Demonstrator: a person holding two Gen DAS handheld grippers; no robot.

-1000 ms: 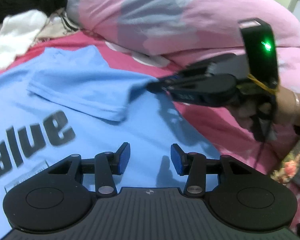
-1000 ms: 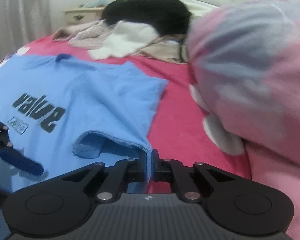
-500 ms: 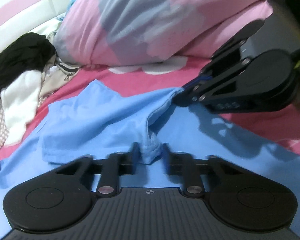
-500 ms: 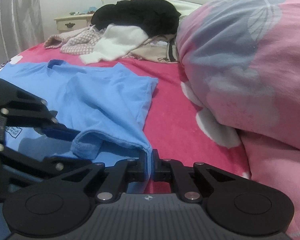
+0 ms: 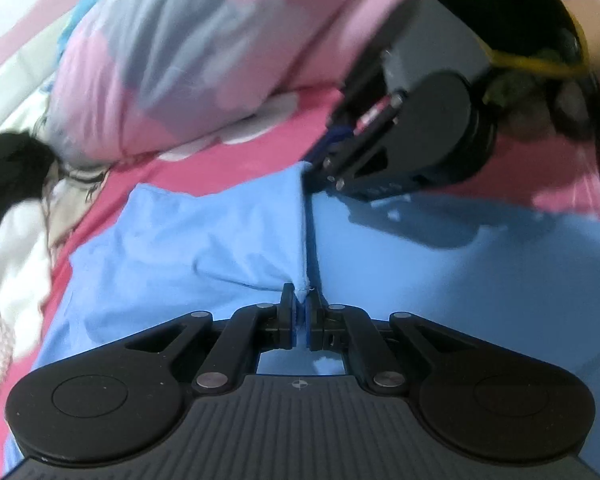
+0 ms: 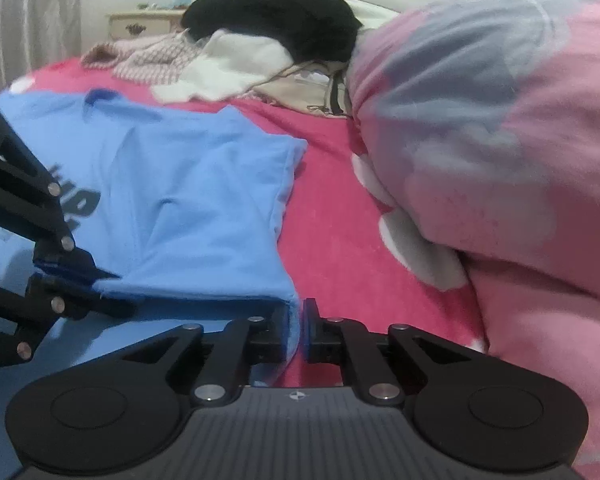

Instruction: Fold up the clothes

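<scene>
Left fingers (image 5: 288, 312) now pinch shirt (image 5: 204, 240) fold.

Left tongs (image 5: 299, 312) clamped (right tongs (image 6: 299, 330) opening)

One blue T-shirt (image 6: 188, 200), two grippers (image 5: 300, 312) (image 6: 298, 320).

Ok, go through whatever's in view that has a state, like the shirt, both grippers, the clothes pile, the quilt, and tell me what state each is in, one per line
blue T-shirt: spread on the bed, sleeve folded inward, edge lifted
left gripper: shut on the sleeve hem
right gripper: jaws opening, shirt edge between them
clothes pile: heaped, unfolded
pink quilt: bunched up beside the shirt
</scene>
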